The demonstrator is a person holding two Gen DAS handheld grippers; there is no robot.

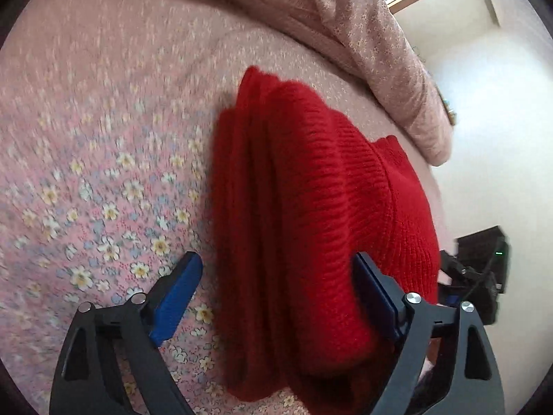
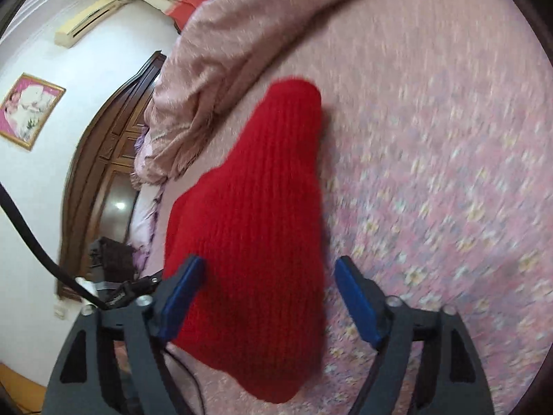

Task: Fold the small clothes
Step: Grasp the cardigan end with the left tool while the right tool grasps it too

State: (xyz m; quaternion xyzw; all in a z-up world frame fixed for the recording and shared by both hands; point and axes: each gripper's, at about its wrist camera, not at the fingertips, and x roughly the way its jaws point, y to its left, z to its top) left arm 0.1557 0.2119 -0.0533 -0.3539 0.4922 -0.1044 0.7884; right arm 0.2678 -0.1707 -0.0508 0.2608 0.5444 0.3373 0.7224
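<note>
A red knitted garment [image 1: 311,214] lies bunched in long folds on the pink floral bedsheet [image 1: 86,173]. My left gripper [image 1: 280,287] is open, its blue-padded jaws spread wide to either side of the garment's near end; the right pad touches the knit. In the right wrist view the same red garment [image 2: 255,242] runs away from me between the jaws. My right gripper [image 2: 269,294] is open, with the garment's near end lying between the pads, the left pad against the fabric. The garment's underside is hidden.
A pink crumpled quilt [image 1: 363,34] lies along the far side of the bed, and also shows in the right wrist view [image 2: 214,69]. A dark wooden headboard [image 2: 103,159], a framed picture [image 2: 27,110] and white walls lie beyond. The other gripper [image 1: 477,273] shows at right.
</note>
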